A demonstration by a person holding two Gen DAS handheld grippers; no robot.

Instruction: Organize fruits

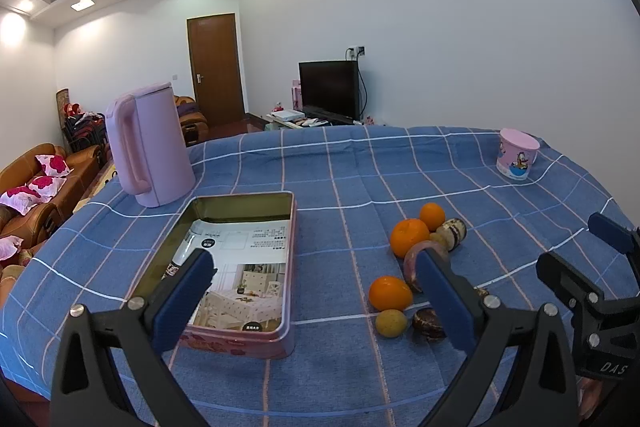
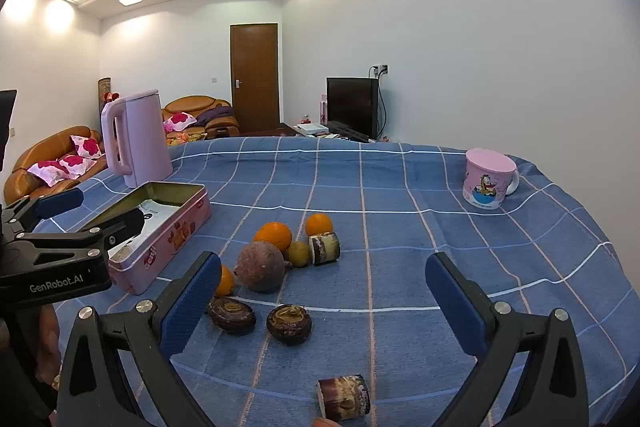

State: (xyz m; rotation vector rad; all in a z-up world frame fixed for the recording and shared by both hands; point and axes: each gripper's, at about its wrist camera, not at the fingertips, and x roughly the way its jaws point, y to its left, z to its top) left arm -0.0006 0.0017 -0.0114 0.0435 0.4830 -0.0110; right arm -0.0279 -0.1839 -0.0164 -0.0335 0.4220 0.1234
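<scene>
Both the left gripper (image 1: 316, 267) and the right gripper (image 2: 324, 271) hover with fingers spread wide, holding nothing. The fruits (image 2: 276, 247), oranges among them, lie clustered on the blue checked counter (image 2: 400, 227), just beside the open pink tin (image 1: 240, 267).

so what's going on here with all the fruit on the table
A person holds a two-finger gripper in each hand over a table with a blue checked cloth. The left gripper and right gripper are both open and empty. Oranges, a round purple-brown fruit and other small dark pieces lie loose on the cloth. The open pink rectangular tin beside them holds only a printed sheet, no fruit yet.
</scene>
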